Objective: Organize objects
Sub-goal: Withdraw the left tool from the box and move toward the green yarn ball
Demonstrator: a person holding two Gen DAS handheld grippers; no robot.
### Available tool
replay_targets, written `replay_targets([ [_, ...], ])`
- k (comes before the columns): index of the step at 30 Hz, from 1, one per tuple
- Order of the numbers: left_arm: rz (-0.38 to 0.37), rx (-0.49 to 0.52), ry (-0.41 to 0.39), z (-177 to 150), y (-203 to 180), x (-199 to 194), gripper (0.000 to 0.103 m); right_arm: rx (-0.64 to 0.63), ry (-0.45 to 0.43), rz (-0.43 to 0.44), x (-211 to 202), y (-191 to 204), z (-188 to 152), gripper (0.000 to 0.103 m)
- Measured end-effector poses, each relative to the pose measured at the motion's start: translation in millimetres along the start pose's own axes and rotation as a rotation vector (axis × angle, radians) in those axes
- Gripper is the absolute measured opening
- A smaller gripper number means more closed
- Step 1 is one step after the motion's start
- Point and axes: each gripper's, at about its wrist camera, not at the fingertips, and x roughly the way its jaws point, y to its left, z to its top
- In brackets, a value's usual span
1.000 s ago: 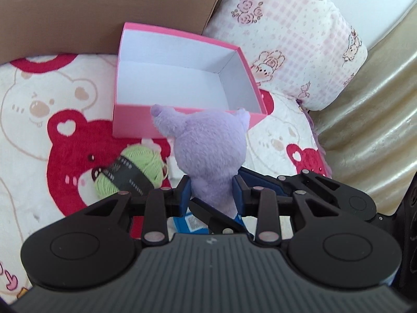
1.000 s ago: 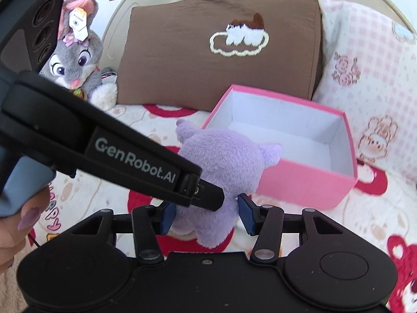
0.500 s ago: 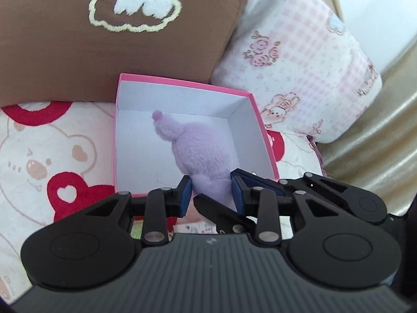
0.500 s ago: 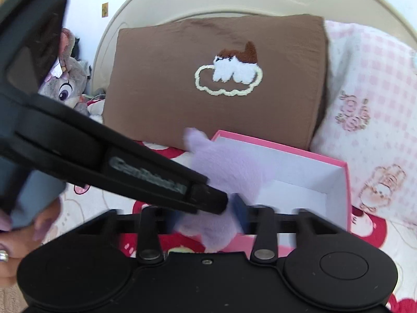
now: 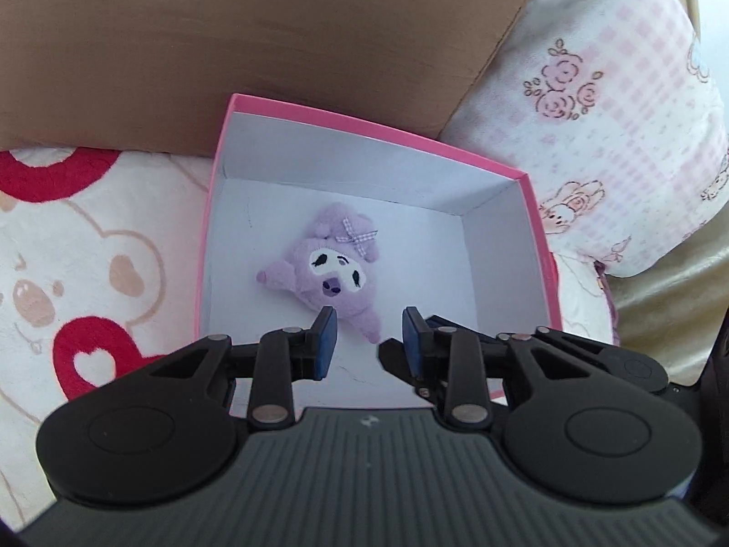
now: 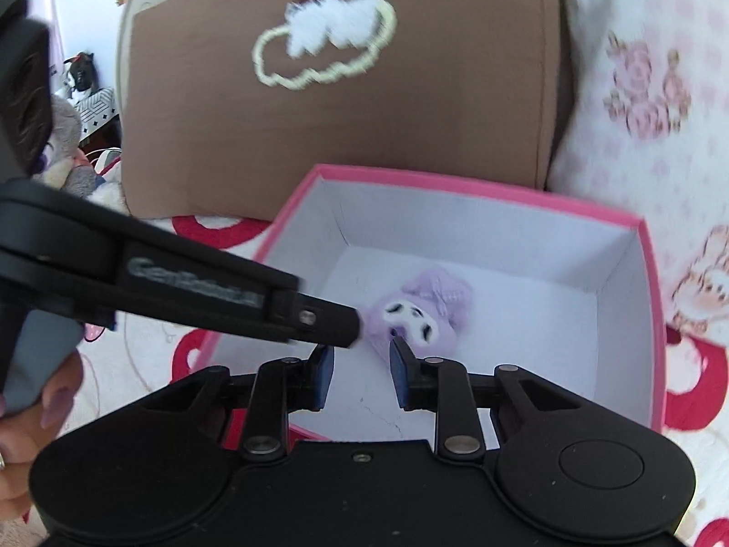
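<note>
- A plush blanket [image 5: 91, 246] in cream, printed with red hearts and bear faces, is seen as the surface under everything.
- A brown pillow [image 5: 255, 54] with a stitched cloud outline is propped behind the box, and a pink checked pillow [image 5: 610, 118] with rose and rabbit prints is set to its right.
- At the left edge of the right wrist view, part of a grey plush toy [image 6: 64, 136] is made out beside the brown pillow; the view is blurred there.
- A pink box [image 5: 540, 246] with white inner walls is placed on the blanket, its far side touching the brown pillow.
- A small purple plush toy [image 5: 328, 269] is found lying face up on the white floor of the box, near its middle; a white face patch, dark eyes and a checked bow on its head are shown.
- The left gripper [image 5: 368, 335] is held above the near part of the box with its blue pads apart and nothing between them.
- The right gripper [image 6: 360, 371] is likewise spread and empty, just over the toy, with the left gripper's finger crossing in front.
</note>
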Motion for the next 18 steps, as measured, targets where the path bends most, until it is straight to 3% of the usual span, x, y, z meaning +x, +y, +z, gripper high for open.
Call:
replay_targets([
  [8,0.038,0.02,0.007,-5,0,6,0.029,-0.038,0.024,-0.028,-2,-2,-4,0.031],
  [18,0.076,0.102,-0.011,-18,-20,-51,0.029,-0.039,0.011,-0.033,-58,5,-11,0.034],
])
